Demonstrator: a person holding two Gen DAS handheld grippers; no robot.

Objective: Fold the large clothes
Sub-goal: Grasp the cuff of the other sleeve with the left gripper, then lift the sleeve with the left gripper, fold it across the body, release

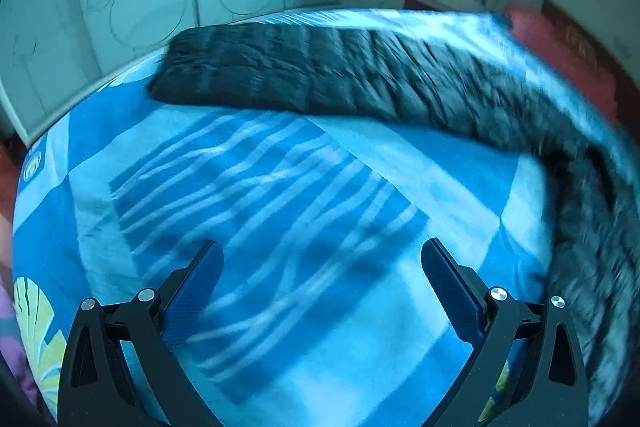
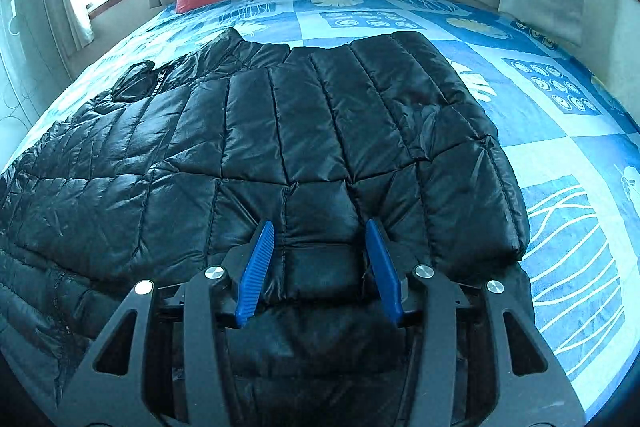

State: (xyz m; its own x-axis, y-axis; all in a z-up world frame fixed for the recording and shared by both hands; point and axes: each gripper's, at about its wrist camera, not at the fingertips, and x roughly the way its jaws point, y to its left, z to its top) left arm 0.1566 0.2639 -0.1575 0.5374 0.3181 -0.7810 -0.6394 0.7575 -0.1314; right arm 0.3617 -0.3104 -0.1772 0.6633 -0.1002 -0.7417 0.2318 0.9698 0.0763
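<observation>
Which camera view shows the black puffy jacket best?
The right wrist view: the black jacket fills it, sharp, quilting visible. The left wrist view shows it only as a blurred dark strip across the bed's far side.

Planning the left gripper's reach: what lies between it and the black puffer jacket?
Only bare blue patterned bedspread separates the open left gripper from the black puffer jacket, as the left wrist view shows.

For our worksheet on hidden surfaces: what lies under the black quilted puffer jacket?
The black quilted puffer jacket lies spread on the blue patchwork-print bedspread, which shows all around it. The print beneath the jacket is covered, so whether anything else lies under it cannot be seen.
</observation>
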